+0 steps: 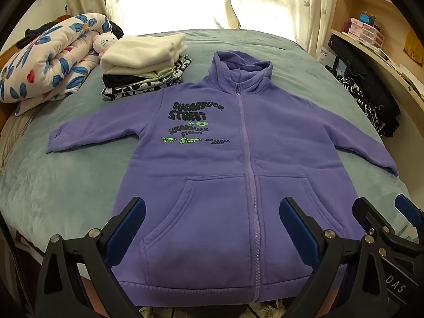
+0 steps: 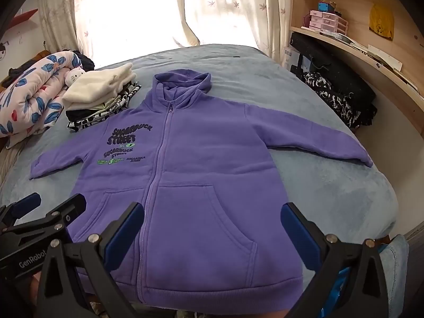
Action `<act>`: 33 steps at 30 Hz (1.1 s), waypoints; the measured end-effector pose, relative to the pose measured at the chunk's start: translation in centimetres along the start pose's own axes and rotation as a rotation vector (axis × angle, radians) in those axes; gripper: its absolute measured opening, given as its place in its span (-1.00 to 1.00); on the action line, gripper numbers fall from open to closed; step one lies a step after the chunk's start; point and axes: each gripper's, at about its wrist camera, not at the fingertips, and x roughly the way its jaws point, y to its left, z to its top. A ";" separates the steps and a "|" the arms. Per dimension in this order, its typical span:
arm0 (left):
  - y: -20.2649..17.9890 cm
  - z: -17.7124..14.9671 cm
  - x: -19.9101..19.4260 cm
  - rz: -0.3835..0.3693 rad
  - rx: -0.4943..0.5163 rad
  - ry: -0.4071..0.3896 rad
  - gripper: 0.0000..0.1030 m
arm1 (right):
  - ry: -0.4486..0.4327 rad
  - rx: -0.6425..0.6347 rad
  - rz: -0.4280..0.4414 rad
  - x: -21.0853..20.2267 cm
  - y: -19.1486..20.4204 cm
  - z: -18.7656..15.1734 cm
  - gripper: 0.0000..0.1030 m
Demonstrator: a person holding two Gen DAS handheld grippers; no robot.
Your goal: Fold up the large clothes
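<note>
bed: blue-grey plush cover on the bed (image 1: 66,185), with a bright curtained window behind it.
hoodie: purple zip hoodie (image 1: 212,164) lies flat and face up in the middle of the bed, zipped shut, both sleeves spread out to the sides.
direction: long axis runs from the near bed edge toward the window; hood at the far end, ribbed hem at the near edge, zip along that line.
print: dark and green lettering on the chest panel toward the left of both views.
left gripper: left gripper (image 1: 212,228) has its jaws spread wide with nothing between the pads; it hangs just above the hem and the pocket on the lettered side, tilted down at the cloth.
right gripper: right gripper (image 2: 212,228) is likewise wide open and empty, above the other pocket, just beside the left one.
folded stack: folded clothes (image 1: 143,63), cream on top of black and patterned pieces, beside the lettered shoulder, just apart from it.
quilt: rolled floral quilt (image 1: 47,58) past the stack, a small white plush toy (image 1: 104,43) against it.
shelf: wooden shelves (image 2: 357,42) beyond the other sleeve, holding pink drawer boxes (image 2: 328,22); dark patterned clothes (image 2: 334,100) heaped below.
</note>
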 end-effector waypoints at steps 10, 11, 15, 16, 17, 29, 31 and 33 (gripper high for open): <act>0.2 -0.3 0.0 0.016 0.004 -0.008 0.93 | 0.006 0.003 0.004 0.0 0.1 0.0 1.00; 0.2 -0.3 0.0 0.017 0.004 -0.008 0.93 | 0.007 0.004 0.004 0.1 0.3 -0.2 1.00; 0.2 -0.3 -0.2 0.022 0.004 -0.009 0.93 | 0.009 0.004 0.005 0.3 0.4 -0.2 1.00; 0.2 -0.4 -0.3 0.023 0.004 -0.010 0.93 | 0.009 0.004 0.006 0.2 0.4 -0.2 1.00; 0.2 -0.3 -0.2 0.024 0.004 -0.010 0.93 | 0.009 0.005 0.006 0.2 0.4 -0.2 1.00; 0.0 -0.3 -0.5 0.031 0.006 -0.010 0.93 | 0.010 0.006 0.006 0.2 0.4 -0.1 1.00; 0.0 -0.3 -0.5 0.032 0.006 -0.009 0.93 | 0.011 0.006 0.006 0.3 0.5 -0.3 1.00; 0.0 -0.3 -0.6 0.032 0.006 -0.009 0.93 | 0.011 0.006 0.007 0.2 0.4 -0.1 1.00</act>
